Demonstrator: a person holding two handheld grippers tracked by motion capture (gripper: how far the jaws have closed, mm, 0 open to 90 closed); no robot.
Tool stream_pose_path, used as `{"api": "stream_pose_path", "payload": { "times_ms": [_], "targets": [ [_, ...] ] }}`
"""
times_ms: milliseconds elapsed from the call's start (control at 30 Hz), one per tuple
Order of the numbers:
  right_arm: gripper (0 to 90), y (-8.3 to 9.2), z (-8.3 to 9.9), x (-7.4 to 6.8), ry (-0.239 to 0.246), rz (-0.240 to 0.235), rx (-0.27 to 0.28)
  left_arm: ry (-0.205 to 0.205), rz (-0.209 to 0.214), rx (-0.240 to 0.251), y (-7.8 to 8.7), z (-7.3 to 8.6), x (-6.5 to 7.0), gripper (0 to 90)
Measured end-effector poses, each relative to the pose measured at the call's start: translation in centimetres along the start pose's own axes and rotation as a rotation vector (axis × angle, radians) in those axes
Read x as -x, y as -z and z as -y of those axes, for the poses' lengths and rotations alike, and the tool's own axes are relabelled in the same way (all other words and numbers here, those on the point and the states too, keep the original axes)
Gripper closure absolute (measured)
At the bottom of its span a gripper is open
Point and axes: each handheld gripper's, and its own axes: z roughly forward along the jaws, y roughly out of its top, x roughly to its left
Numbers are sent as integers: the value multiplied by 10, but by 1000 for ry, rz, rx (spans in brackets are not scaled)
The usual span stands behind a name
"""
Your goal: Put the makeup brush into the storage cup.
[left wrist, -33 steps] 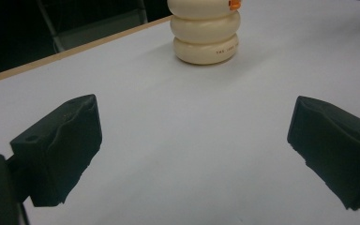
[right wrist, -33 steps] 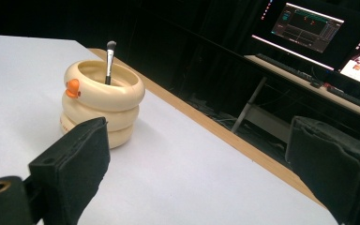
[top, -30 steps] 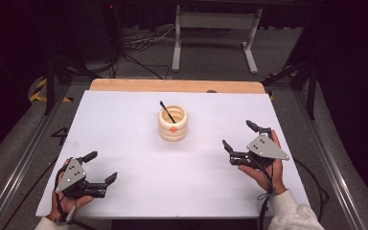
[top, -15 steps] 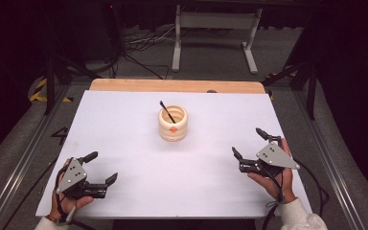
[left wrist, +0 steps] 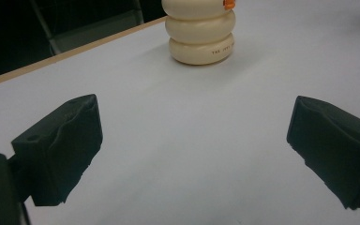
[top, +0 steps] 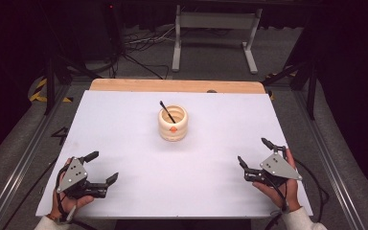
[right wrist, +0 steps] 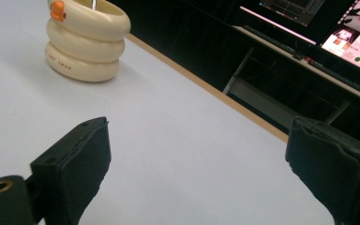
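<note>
Left tool (top: 103, 167) gapes near ribbed cream cup (top: 173, 123).

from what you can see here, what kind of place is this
Probably a lab or studio set up for recording manipulation. A white-topped table stands in a dark room with loose cables on the floor, a metal stand behind it, and lit monitors off to the side.
</note>
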Motion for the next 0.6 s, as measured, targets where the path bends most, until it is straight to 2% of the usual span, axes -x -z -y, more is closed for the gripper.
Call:
{"api": "stream_pose_path", "payload": {
  "times_ms": [33, 100, 267, 367, 467, 567, 600],
  "targets": [
    [73, 1, 6, -2, 13, 4, -21, -2, 0, -1, 0, 0, 0, 44],
    [74, 2, 8, -2, 11, 6, -22, 10, 3, 5, 0, 0, 0, 44],
    [68, 12, 20, 1, -33, 7, -27, 9, -1, 12, 1, 0, 0, 43],
    [69, 18, 26, 4, -83, 5, -29, 7, 0, 14, -1, 0, -1, 43],
    [65, 21, 33, 3, -70, -2, -59, 5, -6, 11, -2, -1, 0, 41],
    [57, 21, 39, 3, -98, -18, -71, -2, -9, 11, -1, -2, 1, 40],
    [56, 21, 40, 3, -93, -16, -74, -9, -8, 9, -1, -2, 1, 40]
  ]
}}
